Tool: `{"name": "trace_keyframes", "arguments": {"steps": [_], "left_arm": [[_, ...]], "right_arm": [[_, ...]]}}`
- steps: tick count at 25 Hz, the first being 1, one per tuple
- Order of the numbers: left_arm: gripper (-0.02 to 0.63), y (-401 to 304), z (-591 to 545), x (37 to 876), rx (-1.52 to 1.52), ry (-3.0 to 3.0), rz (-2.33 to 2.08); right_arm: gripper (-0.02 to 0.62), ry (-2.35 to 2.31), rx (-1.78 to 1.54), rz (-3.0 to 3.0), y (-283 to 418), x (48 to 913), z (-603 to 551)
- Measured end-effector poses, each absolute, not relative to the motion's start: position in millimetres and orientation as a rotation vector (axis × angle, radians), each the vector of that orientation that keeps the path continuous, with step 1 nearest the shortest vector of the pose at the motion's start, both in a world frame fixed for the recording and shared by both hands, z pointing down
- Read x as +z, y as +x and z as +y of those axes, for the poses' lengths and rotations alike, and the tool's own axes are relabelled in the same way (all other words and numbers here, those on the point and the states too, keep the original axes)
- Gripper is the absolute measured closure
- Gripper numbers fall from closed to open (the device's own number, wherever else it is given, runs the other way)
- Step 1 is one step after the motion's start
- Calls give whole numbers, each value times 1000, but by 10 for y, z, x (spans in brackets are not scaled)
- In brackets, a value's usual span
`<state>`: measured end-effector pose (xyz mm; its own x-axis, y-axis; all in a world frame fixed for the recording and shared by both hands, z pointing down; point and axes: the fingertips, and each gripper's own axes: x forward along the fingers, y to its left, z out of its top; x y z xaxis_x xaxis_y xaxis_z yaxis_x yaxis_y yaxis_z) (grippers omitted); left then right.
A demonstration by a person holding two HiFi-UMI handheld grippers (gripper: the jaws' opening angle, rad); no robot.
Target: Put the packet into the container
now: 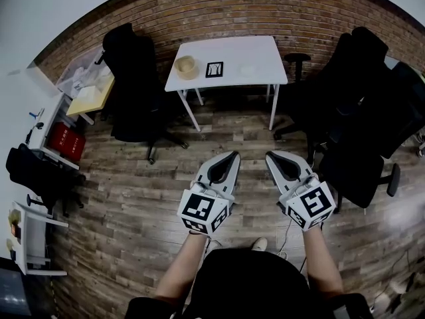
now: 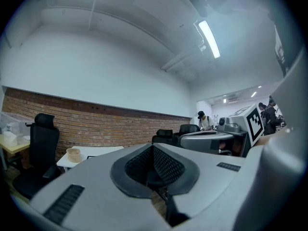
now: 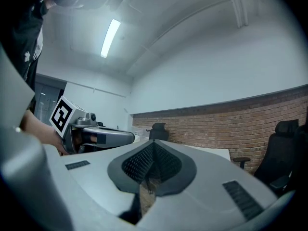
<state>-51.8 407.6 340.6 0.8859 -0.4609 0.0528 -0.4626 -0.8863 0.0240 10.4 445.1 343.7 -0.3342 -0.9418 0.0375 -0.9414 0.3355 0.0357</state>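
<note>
The person stands on a wooden floor (image 1: 126, 211) and holds both grippers side by side in the lower middle of the head view, pointing up the frame toward a white table (image 1: 260, 50).

The left gripper (image 1: 235, 154) has its jaws closed tip to tip, and nothing sits between the ribbed black pads. The right gripper (image 1: 269, 154) is closed the same way and holds nothing. The two grippers are near each other but apart, and each shows at the side of the other's view with its marker cube.

The table stands at the upper middle of the head view, in front of a brick wall (image 1: 265, 8) and well apart from both grippers. The container (image 1: 186, 66), a round beige bowl, sits upright on the left part of the tabletop. Just right of it lies a black-framed card (image 1: 214, 70). Further right on the table rests a small white thing (image 1: 248, 70). It may be the packet, but it is too small and pale to tell. It lies outside the container.

A black office chair (image 1: 133, 78) stands left of the table, and another dark chair (image 1: 362, 105) stands on the right side of the frame.
</note>
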Motion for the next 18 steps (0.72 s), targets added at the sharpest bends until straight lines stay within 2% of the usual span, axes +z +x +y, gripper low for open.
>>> {"name": "trace_keyframes", "arguments": {"steps": [18], "left_arm": [[598,-179,3971,3682,204,3035,-763]], "right_arm": [[591,1799,92,-2523,537,3742,4261]]}}
